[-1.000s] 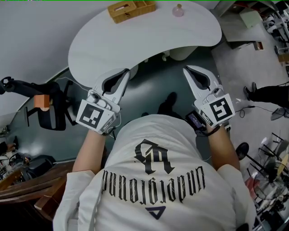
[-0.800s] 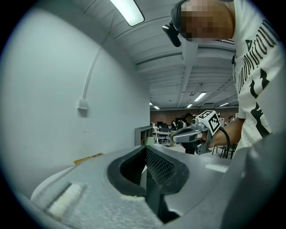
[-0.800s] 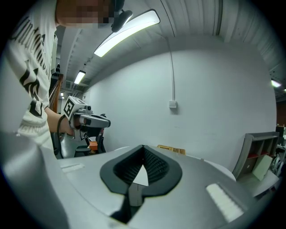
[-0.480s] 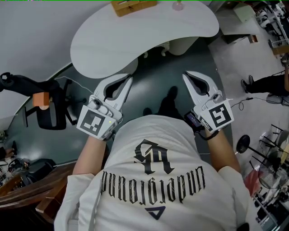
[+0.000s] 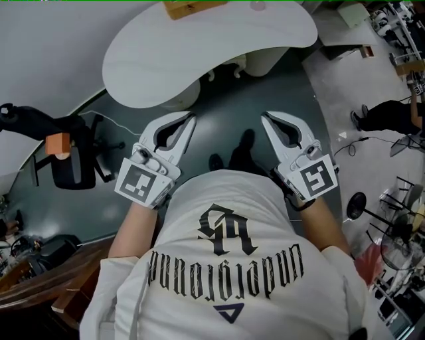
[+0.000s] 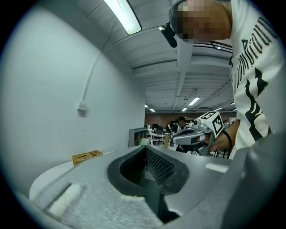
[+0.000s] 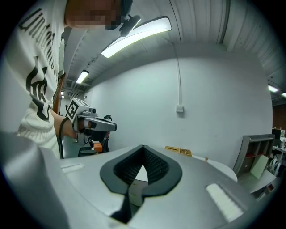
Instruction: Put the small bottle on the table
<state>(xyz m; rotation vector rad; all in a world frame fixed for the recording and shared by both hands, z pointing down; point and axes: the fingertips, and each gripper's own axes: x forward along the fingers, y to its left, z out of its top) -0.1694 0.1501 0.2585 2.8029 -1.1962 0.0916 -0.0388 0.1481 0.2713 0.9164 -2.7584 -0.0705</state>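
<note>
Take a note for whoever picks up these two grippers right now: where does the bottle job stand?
Left gripper: shut, empty, held over the floor short of the table.
Right gripper: shut, empty, also short of the table.
Small bottle: on the white table, at its far side, right of the wooden box and apart from it. The head view's top edge cuts most of it off.
Done: bottle appears placed.
Left: probably nothing; check that it stands upright.

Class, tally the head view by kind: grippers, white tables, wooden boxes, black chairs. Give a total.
grippers: 2 (left gripper, right gripper)
white table: 1
wooden box: 1
black chair: 1
total: 5
</note>
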